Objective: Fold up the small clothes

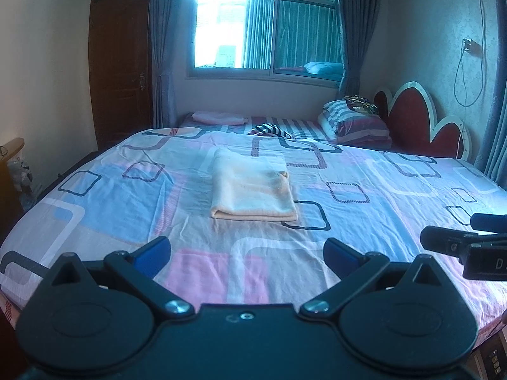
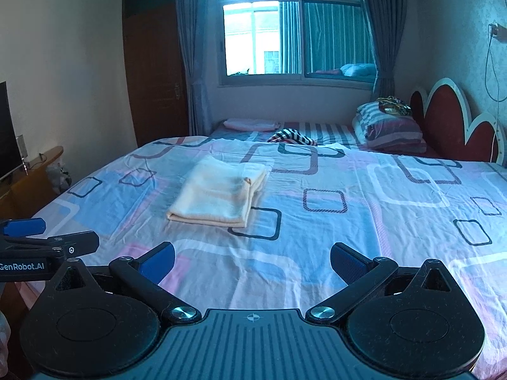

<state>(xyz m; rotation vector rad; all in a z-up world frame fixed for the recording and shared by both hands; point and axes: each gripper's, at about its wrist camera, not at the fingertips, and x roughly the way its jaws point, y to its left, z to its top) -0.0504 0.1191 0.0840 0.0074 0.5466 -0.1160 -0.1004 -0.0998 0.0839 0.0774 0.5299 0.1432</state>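
A folded cream cloth [image 1: 253, 188] lies flat on the bed [image 1: 364, 231], near the middle of a sheet patterned with pink and blue blocks and dark rounded squares. Its folded edge faces the cameras, and the layers show along its right side. The left gripper [image 1: 247, 258] hovers over the near part of the bed, its jaws spread wide and holding nothing, the blue pads well apart from the cloth. The right gripper [image 2: 252, 262] hangs beside it, also released and empty, with the cloth ahead and to its left. Each gripper shows at the edge of the other's view. At the far end of the bed are a striped pillow [image 1: 355, 123], a striped garment [image 1: 272, 129] and a pink folded cloth [image 1: 218, 117] below the window [image 1: 266, 28].
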